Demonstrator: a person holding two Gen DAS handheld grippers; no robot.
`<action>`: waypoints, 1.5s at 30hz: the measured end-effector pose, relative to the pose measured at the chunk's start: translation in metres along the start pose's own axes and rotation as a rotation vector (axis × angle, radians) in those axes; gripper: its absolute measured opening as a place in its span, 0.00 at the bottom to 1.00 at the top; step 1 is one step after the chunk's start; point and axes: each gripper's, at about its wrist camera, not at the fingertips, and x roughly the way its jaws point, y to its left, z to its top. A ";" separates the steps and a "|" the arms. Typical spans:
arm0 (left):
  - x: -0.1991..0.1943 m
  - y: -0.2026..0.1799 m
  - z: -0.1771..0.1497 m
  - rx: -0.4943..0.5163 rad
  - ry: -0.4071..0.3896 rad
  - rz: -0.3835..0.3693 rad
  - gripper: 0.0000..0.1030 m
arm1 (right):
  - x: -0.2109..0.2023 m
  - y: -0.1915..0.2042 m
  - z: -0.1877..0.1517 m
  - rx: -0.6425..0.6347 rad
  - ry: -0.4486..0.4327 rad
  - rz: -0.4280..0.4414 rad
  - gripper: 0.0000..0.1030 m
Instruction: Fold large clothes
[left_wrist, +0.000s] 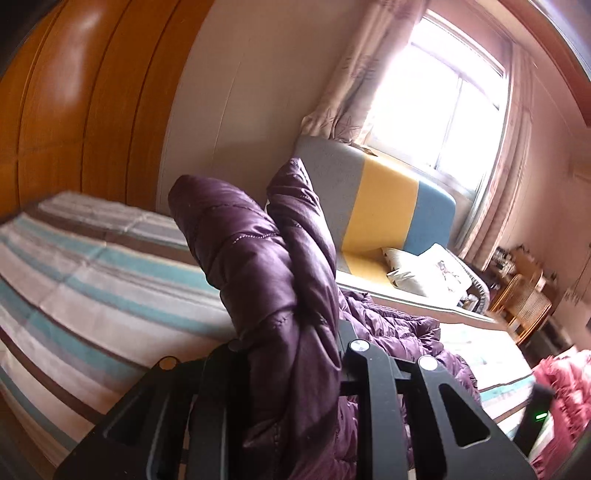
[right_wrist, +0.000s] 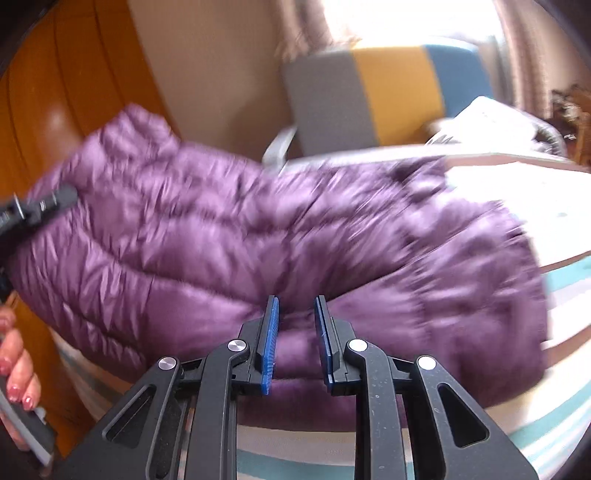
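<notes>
A fold of a purple quilted down jacket (left_wrist: 280, 280) is clamped between the jaws of the left gripper (left_wrist: 295, 354) and is lifted above a bed with a striped sheet (left_wrist: 85, 266), the raised part pointing up toward the wall. In the right wrist view, the jacket's lower edge is pinched between the blue pads (right_wrist: 271, 332) of the right gripper (right_wrist: 295, 317). The garment is stretched sideways across the frame, its long axis running left to right over the bed. Farther back, a grey, yellow and blue headboard (left_wrist: 384, 206), a white pillow (left_wrist: 424, 273) and a curtained window (left_wrist: 443, 99) are seen.
</notes>
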 end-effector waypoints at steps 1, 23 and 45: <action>0.000 -0.005 0.003 0.014 -0.004 0.005 0.19 | -0.009 -0.008 0.003 0.004 -0.026 -0.034 0.21; 0.004 -0.131 0.001 0.216 -0.006 -0.048 0.22 | -0.059 -0.123 0.000 0.246 -0.060 -0.275 0.21; 0.058 -0.251 -0.085 0.394 0.218 -0.259 0.22 | -0.098 -0.174 -0.022 0.402 -0.095 -0.375 0.21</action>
